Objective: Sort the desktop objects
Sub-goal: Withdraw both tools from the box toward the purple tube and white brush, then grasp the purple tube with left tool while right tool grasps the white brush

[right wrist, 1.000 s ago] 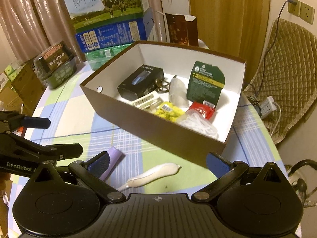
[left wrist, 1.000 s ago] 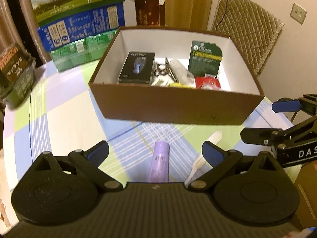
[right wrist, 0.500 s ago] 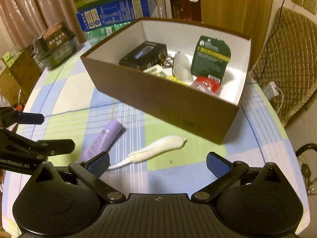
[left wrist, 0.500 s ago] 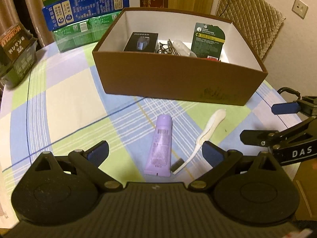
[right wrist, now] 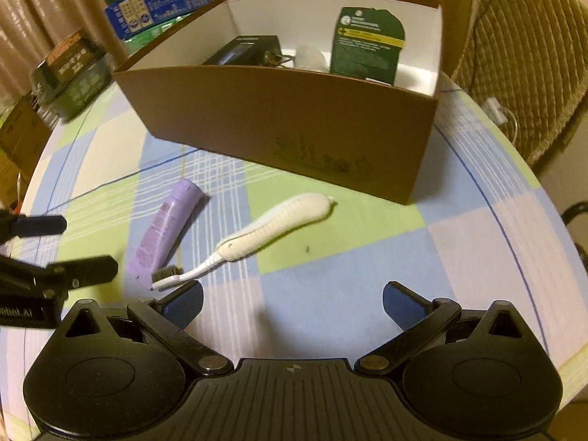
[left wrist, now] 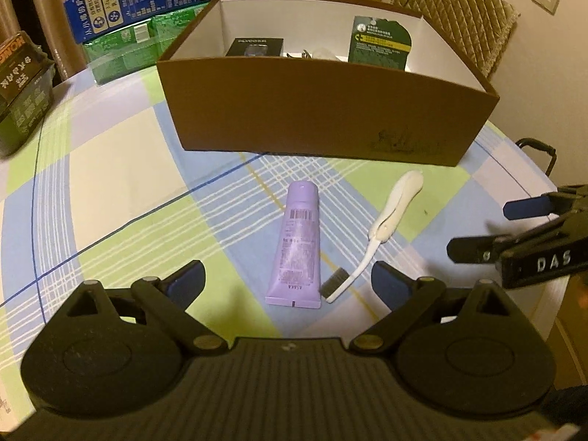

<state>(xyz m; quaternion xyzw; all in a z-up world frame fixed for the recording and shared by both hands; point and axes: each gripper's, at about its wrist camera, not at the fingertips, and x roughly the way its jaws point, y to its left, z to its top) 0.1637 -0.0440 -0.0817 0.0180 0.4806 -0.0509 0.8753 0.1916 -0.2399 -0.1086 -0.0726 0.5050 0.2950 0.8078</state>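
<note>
A purple tube (left wrist: 298, 246) (right wrist: 167, 226) lies flat on the checked tablecloth, cap end toward the box. Beside it lies a white brush (left wrist: 382, 226) (right wrist: 264, 233) with dark bristles at its near end. Behind both stands a brown cardboard box (left wrist: 323, 110) (right wrist: 294, 125) holding a black carton (left wrist: 255, 46), a green card pack (left wrist: 380, 44) and other items. My left gripper (left wrist: 288, 283) is open, low over the cloth, just short of the tube's flat end. My right gripper (right wrist: 293, 303) is open too, near the brush's bristle end. Each gripper shows at the edge of the other's view.
Stacked blue and green cartons (left wrist: 139, 11) stand behind the box at the left. A dark green package (left wrist: 22, 84) sits at the table's left edge. A quilted chair (right wrist: 529, 47) stands beyond the table on the right. The table's round edge curves close at the right.
Both grippers have dropped lower and drawn back from the box, so the tube and brush now lie fully in view ahead of the fingers. Both stayed open.
</note>
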